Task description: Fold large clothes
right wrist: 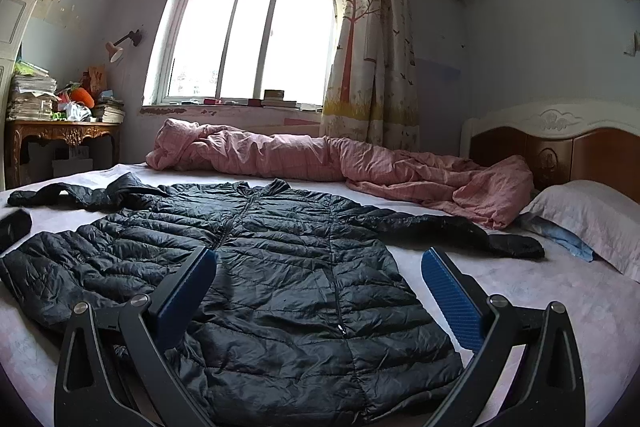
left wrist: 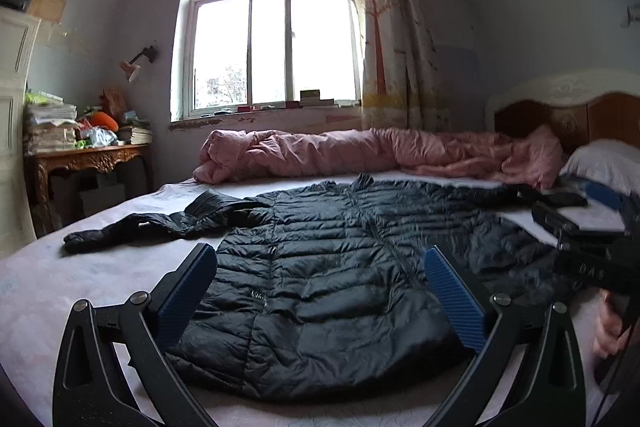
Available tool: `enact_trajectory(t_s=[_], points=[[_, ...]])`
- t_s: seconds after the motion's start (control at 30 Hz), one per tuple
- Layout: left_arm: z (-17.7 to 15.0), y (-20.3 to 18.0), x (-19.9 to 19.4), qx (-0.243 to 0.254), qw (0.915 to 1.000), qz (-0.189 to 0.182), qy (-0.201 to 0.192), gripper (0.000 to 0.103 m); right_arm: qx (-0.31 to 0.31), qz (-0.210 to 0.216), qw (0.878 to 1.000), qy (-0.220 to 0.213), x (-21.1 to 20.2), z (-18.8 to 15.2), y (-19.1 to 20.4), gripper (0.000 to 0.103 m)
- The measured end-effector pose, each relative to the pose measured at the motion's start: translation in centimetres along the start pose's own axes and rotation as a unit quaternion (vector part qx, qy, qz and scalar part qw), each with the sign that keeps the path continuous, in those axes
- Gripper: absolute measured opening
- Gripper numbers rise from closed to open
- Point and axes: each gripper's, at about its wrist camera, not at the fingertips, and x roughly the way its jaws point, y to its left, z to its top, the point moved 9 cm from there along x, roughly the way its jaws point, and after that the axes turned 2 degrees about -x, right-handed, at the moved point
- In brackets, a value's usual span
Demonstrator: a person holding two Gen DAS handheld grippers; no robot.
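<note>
My left gripper (left wrist: 320,267) wide open and empty, my right gripper (right wrist: 319,267) the same, both above the black jacket (right wrist: 256,267) spread flat on the bed (right wrist: 560,307), pink quilt (right wrist: 360,163) behind it

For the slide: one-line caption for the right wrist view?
Open right gripper poised over a black puffer jacket spread flat on the bed.

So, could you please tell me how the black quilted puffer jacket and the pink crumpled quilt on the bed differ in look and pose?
The black quilted puffer jacket is shiny and dark; the pink crumpled quilt is matte and pale. The jacket lies spread flat, sleeves out to the sides, on the near part of the bed; the quilt is bunched into a long roll along the far edge, below the window. Both rest on the same pale bed sheet, untouched by either gripper.
</note>
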Motion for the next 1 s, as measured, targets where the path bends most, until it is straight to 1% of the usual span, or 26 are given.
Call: enact_trajectory(t_s=[0.03,0.13,0.2,0.27,0.33,0.53,0.57,0.63,0.7,0.9,0.93,1.0], points=[[0.0,-0.2,-0.1,0.008,0.9999,0.01,-0.001,0.103,-0.002,0.0,1.0,0.0,0.0,0.0,-0.1,0.103],[0.1,-0.8,-0.6,0.024,0.9995,0.012,-0.015,0.103,-0.002,-0.001,1.0,0.0,-0.1,0.0,0.2,0.103],[0.4,-1.0,-1.3,0.032,0.9988,0.022,-0.031,0.103,0.0,-0.002,1.0,0.0,-0.1,0.0,0.1,0.103],[0.6,-0.9,-1.8,0.034,0.9978,0.035,-0.044,0.103,-0.001,-0.002,1.0,-0.002,-0.2,0.1,0.3,0.103],[0.7,-0.6,-2.0,0.032,0.9974,0.042,-0.05,0.103,-0.002,-0.003,1.0,-0.002,-0.2,0.1,0.3,0.103],[0.8,0.7,-1.8,0.005,0.9981,0.044,-0.042,0.103,-0.002,-0.003,1.0,-0.002,-0.2,0.1,0.3,0.103],[0.7,0.9,-1.7,-0.001,0.9985,0.04,-0.038,0.103,-0.002,-0.004,1.0,-0.002,-0.2,0.1,0.3,0.103],[0.5,1.1,-1.5,-0.018,0.9995,0.019,-0.019,0.103,-0.005,-0.005,1.0,-0.001,-0.2,0.1,0.3,0.103],[0.4,1.6,-1.5,-0.026,0.9994,0.019,-0.012,0.103,-0.006,-0.005,1.0,-0.001,-0.3,0.0,0.4,0.103],[0.9,1.6,-2.9,0.001,0.9993,0.022,-0.029,0.103,0.004,-0.006,1.0,-0.002,-1.1,0.0,-0.3,0.103],[1.0,1.6,-3.3,0.008,0.9992,0.023,-0.032,0.103,0.009,-0.003,1.0,0.003,-1.2,-0.1,-0.6,0.103],[1.0,1.6,-3.9,0.027,0.9988,0.025,-0.031,0.103,0.013,0.023,0.999,0.03,-1.2,-0.6,-0.7,0.103]])
